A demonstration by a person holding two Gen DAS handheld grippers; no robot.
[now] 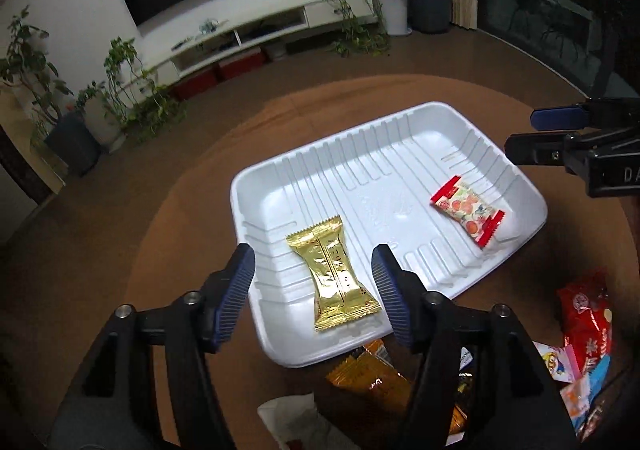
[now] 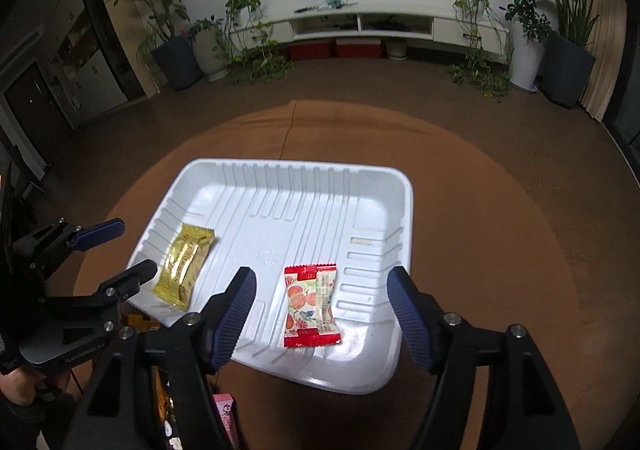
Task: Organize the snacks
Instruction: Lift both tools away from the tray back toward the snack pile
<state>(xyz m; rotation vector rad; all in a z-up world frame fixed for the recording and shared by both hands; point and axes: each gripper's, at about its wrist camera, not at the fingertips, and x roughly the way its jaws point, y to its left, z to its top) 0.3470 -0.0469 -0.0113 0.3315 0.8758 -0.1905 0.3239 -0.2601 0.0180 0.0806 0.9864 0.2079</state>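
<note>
A white ribbed tray (image 1: 360, 154) (image 2: 304, 186) sits on a round brown table. A gold snack packet (image 1: 334, 276) (image 2: 184, 262) lies in the tray's left part. A red and white fruit-print packet (image 1: 468, 210) (image 2: 312, 300) lies in its right part. My left gripper (image 1: 314, 278) is open and empty, its jaws either side of the gold packet, above it. My right gripper (image 2: 322, 302) is open and empty, its jaws either side of the fruit-print packet. Each gripper also shows in the other view: the right (image 1: 520, 132), the left (image 2: 120, 250).
More snack packets lie on the table in front of the tray: orange ones (image 1: 372, 374), a red one (image 1: 586, 314), pink and blue ones (image 1: 576, 390), a pink one (image 2: 226, 414). Beyond the table's edge are brown floor, potted plants (image 2: 172, 30) and a white TV cabinet (image 2: 360, 22).
</note>
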